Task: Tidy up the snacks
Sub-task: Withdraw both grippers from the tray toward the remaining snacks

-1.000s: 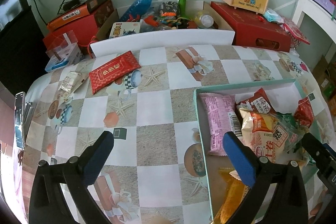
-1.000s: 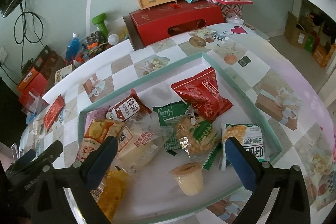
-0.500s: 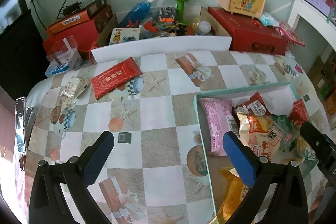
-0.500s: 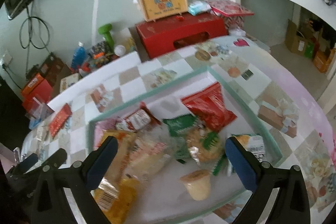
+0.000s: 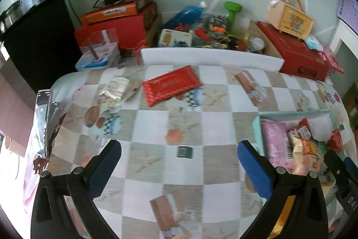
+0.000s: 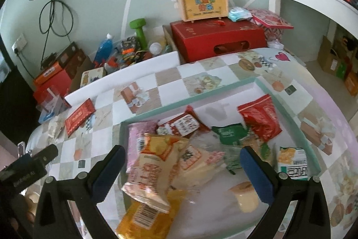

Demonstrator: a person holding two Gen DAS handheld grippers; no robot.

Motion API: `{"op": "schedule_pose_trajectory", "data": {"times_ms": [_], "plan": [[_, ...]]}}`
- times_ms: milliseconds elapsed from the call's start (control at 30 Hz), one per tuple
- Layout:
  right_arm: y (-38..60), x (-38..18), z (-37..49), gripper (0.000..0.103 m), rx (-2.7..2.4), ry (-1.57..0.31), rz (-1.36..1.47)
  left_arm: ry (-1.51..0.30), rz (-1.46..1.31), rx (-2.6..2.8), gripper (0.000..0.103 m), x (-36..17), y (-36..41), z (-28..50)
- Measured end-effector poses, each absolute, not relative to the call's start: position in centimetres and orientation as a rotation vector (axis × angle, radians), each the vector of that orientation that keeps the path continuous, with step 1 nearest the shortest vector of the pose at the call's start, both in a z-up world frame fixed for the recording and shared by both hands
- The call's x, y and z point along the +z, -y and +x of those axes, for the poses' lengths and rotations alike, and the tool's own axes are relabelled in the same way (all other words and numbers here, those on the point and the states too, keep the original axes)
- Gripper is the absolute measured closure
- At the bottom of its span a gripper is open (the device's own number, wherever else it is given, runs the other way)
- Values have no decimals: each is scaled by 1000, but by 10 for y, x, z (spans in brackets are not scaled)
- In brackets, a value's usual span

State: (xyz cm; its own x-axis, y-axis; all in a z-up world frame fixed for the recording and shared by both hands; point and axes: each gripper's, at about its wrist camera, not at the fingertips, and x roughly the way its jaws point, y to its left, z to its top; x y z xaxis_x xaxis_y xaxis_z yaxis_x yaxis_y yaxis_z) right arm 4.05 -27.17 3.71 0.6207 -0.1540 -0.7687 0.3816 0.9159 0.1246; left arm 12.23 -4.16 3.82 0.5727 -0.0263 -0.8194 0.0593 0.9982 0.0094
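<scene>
Both grippers are gaping empty: the left gripper point(image 5: 179, 162) is hanging over bare tablecloth point(image 5: 214, 127) beside the tray point(image 5: 256, 124), the right gripper point(image 6: 182, 162) above the tray's point(image 6: 223, 91) piled snacks point(image 6: 156, 162). A red packet point(image 5: 171, 85) is lying near the far edge.

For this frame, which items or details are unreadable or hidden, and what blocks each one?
- Yellow packet, right wrist view: partly under the orange-and-white snack bag, cut by the bottom edge.
- Print on that bag: motion-blurred, unreadable.
- Tray, left wrist view: near part hidden behind a left gripper finger; the right gripper reads open over the snacks.
- Pale packet beside the red packet: too small and blurred to identify.
</scene>
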Motion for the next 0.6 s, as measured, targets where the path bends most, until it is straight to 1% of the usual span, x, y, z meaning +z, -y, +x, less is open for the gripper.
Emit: {"op": "schedule_pose_trajectory", "data": {"times_ms": [600], "plan": [[171,35,89,0,-83,-866,201,-1008,-80,86,0,8,-58,149]]}}
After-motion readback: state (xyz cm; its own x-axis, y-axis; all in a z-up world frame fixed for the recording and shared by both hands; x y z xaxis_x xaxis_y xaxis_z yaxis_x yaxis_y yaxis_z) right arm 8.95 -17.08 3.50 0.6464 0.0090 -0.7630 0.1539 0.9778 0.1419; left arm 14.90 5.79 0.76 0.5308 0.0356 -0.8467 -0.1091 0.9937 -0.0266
